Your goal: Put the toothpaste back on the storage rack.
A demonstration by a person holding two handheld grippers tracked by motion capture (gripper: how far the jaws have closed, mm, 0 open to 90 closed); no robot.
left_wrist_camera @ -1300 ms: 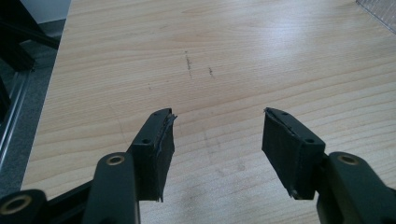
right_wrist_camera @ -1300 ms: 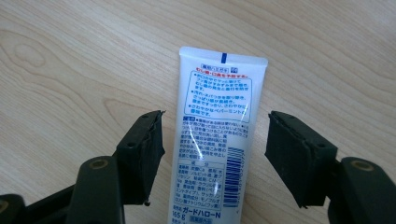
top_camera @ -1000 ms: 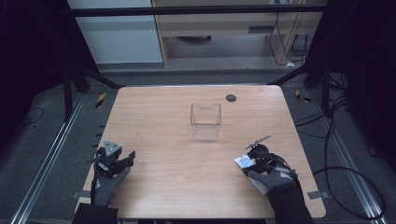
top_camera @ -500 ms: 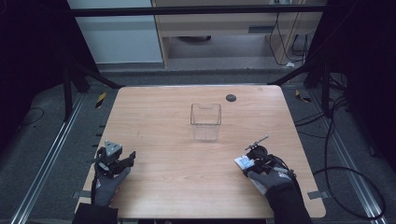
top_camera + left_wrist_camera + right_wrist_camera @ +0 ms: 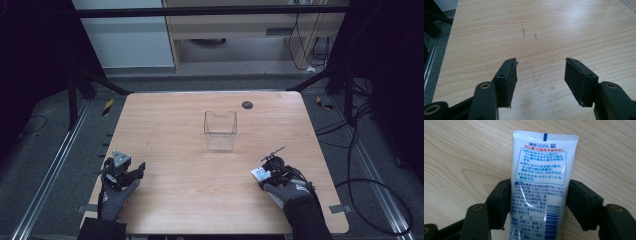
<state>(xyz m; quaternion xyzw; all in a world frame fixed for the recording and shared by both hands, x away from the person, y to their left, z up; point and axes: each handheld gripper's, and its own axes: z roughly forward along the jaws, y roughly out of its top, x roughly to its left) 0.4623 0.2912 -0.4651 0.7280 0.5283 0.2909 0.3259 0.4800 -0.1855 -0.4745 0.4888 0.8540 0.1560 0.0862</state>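
This looks like a lab or test room set up for recording. A plain wooden surface (image 5: 190, 200) stands alone on grey carpet, fenced by dark metal frame bars (image 5: 210, 11) with black curtains down both sides. Floor rails (image 5: 47, 175) run along the left and right edges of the surface, and loose cables (image 5: 370, 165) trail over the carpet past the right edge. Beyond the far edge stand a white cabinet (image 5: 125, 35) and a pale wood desk (image 5: 240, 25).

1. A light wooden tabletop (image 5: 170, 130) fills the middle of the frame.
2. Grey floor (image 5: 50, 150) surrounds it, with metal rails (image 5: 47, 185) along both sides.
3. A pale cabinet (image 5: 130, 42) stands at upper left.
4. Black cables (image 5: 370, 185) trail at lower right.
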